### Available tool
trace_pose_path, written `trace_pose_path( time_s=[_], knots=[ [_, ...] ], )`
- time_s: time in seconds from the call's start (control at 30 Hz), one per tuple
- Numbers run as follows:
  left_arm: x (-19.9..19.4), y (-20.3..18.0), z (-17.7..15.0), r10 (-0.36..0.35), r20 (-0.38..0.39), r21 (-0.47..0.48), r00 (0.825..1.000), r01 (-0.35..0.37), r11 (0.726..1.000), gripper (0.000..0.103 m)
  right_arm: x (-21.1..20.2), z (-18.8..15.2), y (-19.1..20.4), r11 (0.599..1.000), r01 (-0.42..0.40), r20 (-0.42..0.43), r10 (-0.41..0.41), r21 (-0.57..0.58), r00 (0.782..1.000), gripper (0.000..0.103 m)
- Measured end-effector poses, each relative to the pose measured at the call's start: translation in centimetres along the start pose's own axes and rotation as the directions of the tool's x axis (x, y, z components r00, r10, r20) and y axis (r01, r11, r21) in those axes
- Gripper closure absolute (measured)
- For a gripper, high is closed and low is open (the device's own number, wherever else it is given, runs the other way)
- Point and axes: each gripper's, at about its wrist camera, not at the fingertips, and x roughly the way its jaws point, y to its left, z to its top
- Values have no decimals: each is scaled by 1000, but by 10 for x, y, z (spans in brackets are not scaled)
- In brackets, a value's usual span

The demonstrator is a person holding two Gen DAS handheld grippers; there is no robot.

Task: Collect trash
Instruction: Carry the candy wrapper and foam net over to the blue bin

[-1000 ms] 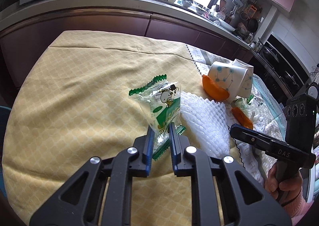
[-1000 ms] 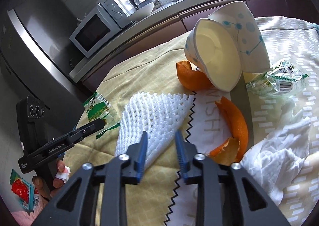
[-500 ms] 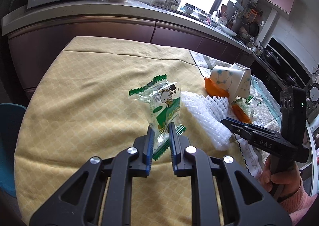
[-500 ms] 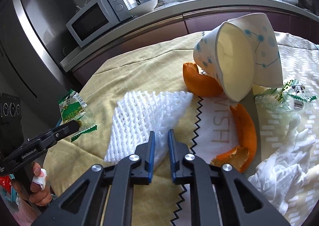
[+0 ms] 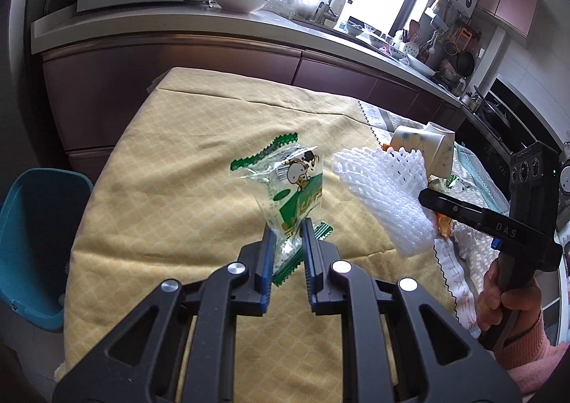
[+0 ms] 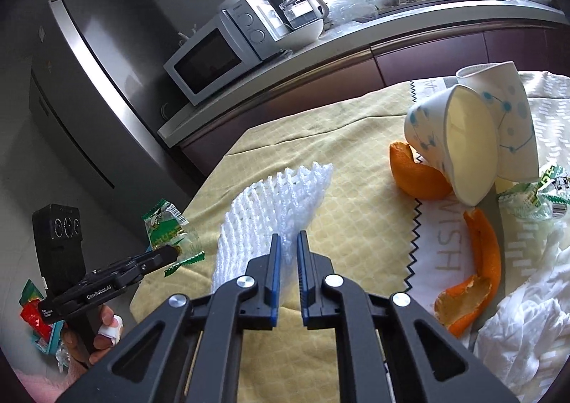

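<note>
- Writing: "DAS" on the right gripper [image 5: 424, 194] seen from the left camera; "GenRobot.AI" on the left gripper [image 6: 167, 255] seen from the right camera; the pale cloth [image 6: 445, 246] shows "VISH", its first letter hidden under the cup
- The wrapper [image 5: 295, 189] carries a cartoon dog and green lettering too creased to read
- Left gripper [image 5: 288, 242]: fingers [image 5: 268, 253] pinch the wrapper's lower end; the wrapper stands up beyond the tips, above the yellow cloth [image 5: 171, 168]
- Right gripper [image 6: 286, 257]: fingers [image 6: 273, 267] pressed on the near edge of the foam net [image 6: 274, 203], which fans up and to the left past the tips
- On the right of the table lie two cups [image 6: 470, 139] tipped on their sides, one partly inside the other, with orange peel [image 6: 416, 175] just left of them and another peel [image 6: 473, 267] nearer
- A second wrapper [image 6: 530, 196] is cut by the frame edge; white tissue [image 6: 527, 314] lies crumpled at near right
- A blue bin [image 5: 32, 242] sits left of the table, half out of frame
- Red packets [image 6: 32, 310] lie on the floor, blurred
</note>
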Motion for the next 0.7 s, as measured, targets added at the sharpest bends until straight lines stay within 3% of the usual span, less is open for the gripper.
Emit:
trace_pose_path(
  time_s=[0.7],
  knots=[
    [-56,41,-15,81,58,-78,995,-76,994,88,37,3,68,982,-148,-67,141,-114,988,95]
  ],
)
